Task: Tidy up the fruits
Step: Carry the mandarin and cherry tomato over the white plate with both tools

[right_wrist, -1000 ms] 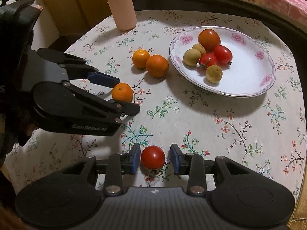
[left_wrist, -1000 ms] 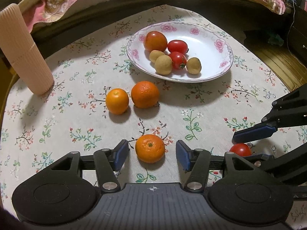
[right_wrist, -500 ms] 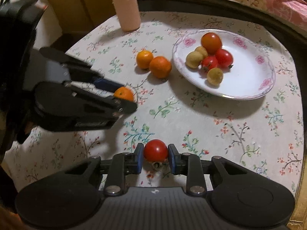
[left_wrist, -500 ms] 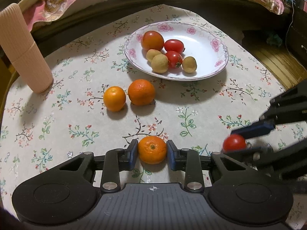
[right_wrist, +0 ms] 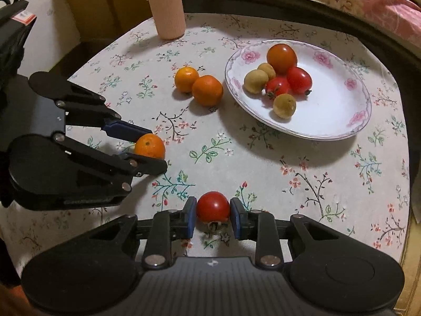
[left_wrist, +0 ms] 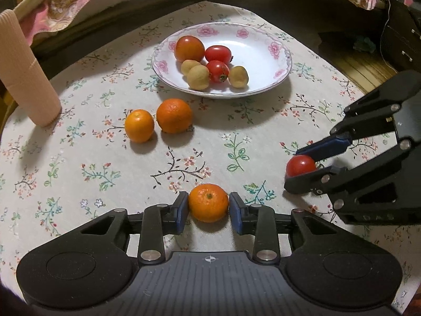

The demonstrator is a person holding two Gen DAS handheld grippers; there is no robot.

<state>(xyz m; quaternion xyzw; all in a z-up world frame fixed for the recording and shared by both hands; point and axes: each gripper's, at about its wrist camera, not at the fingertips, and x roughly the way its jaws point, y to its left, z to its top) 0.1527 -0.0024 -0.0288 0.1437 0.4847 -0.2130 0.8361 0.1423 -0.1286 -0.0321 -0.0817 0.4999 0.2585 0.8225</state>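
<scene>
A table with a flowered cloth (left_wrist: 79, 158) is being used, with a white plate (left_wrist: 265, 39) of fruit at the far side. An orange (left_wrist: 208, 202) is being squeezed at its round sides by the left gripper (left_wrist: 208, 209), near the front. A tomato (right_wrist: 213, 206) is being pinched the same way by the right gripper (right_wrist: 213, 217). Both are probably light. The tomato is likely soft and smooth, so it is best held gently.

Both tongs — left (left_wrist: 208, 209), right (right_wrist: 213, 218) — clamped, side by side.
</scene>
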